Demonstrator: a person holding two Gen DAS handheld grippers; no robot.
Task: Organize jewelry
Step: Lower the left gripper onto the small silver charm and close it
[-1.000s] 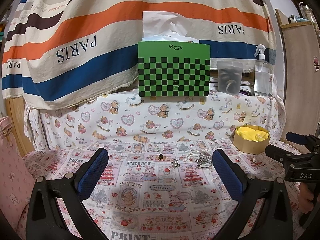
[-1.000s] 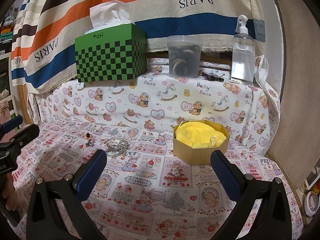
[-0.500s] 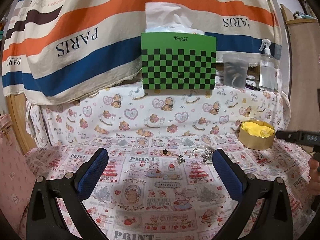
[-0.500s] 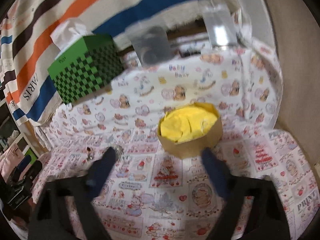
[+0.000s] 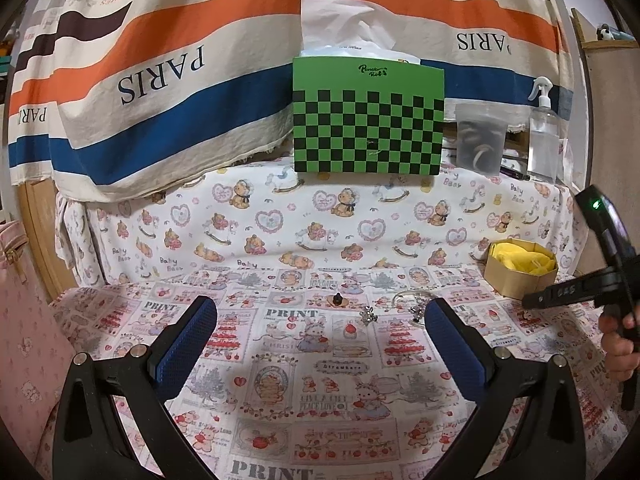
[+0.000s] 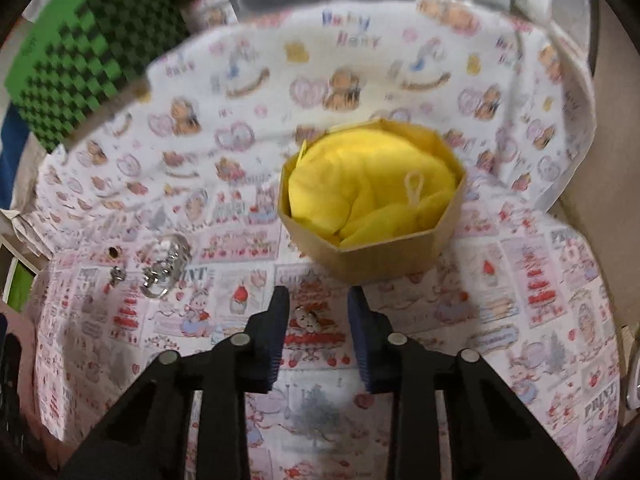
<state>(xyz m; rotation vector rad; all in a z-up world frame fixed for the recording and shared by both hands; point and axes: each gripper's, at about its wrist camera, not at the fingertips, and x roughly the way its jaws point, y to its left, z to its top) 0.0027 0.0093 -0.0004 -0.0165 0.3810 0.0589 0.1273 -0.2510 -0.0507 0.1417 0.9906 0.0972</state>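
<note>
Four jewelry pieces (image 6: pixel 168 266) on cloth, one ring (image 6: pixel 414 188) in one box (image 6: pixel 384 254).

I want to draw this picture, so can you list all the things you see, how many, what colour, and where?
tissue box: one, green with black checks, back ledge
plastic cup: one, clear, right of tissue box
spray bottle: one, clear, ledge far right
paper box: one, tan, yellow cloth inside, on printed cloth
bracelet: one, silver, left of paper box
small charm: one, pale, between the right gripper's fingers
striped cloth: one, orange, blue, cream, behind
left gripper: open, blue pads
right gripper: jaws just closing, not yet pressing the charm
</note>
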